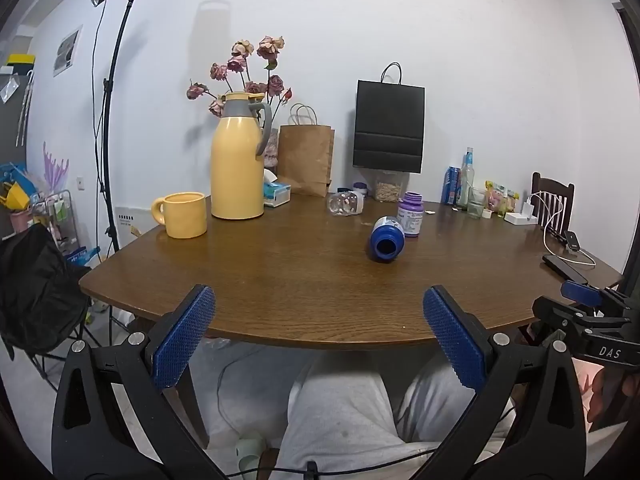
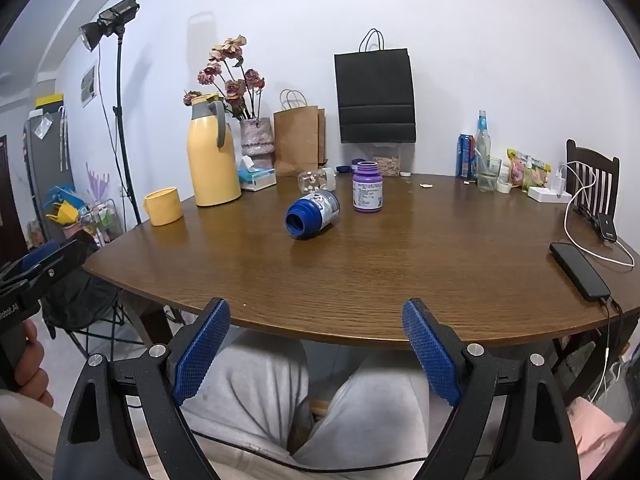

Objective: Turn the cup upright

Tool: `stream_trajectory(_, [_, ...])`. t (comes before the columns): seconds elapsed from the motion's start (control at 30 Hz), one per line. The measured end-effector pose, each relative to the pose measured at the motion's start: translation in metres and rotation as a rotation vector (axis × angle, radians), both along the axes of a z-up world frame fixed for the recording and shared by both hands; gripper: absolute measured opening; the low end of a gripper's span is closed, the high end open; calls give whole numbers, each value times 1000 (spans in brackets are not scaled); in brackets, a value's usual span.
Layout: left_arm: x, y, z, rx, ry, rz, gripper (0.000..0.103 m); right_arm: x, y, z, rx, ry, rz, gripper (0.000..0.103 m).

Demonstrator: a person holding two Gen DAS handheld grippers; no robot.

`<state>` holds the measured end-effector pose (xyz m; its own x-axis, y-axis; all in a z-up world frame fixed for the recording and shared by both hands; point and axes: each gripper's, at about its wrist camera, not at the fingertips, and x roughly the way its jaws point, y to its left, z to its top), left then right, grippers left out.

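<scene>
A yellow mug (image 1: 184, 214) stands upright with its mouth up at the far left of the brown table (image 1: 304, 296); it also shows in the right wrist view (image 2: 163, 206). My left gripper (image 1: 319, 320) is open and empty, held before the table's near edge. My right gripper (image 2: 316, 332) is open and empty too, also at the near edge; it shows at the right edge of the left wrist view (image 1: 580, 300). A blue bottle (image 1: 386, 239) lies on its side mid-table, open mouth facing me, also in the right wrist view (image 2: 313, 214).
A yellow thermos jug (image 1: 238, 158), a tissue box (image 1: 276, 194), a purple jar (image 1: 411, 215), a clear jar on its side (image 1: 345, 203), paper bags (image 1: 306, 154), bottles and snacks stand along the back. A phone (image 2: 580, 270) with cables lies at the right edge.
</scene>
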<state>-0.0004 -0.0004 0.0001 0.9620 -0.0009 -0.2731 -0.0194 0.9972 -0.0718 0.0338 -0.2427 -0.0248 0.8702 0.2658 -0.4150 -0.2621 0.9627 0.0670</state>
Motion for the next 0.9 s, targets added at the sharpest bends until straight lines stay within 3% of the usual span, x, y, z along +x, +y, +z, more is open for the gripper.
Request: stream_trajectory(0.9, [0,4,3,-3,2,8,103,0,-3,3,5,-14,-8,92])
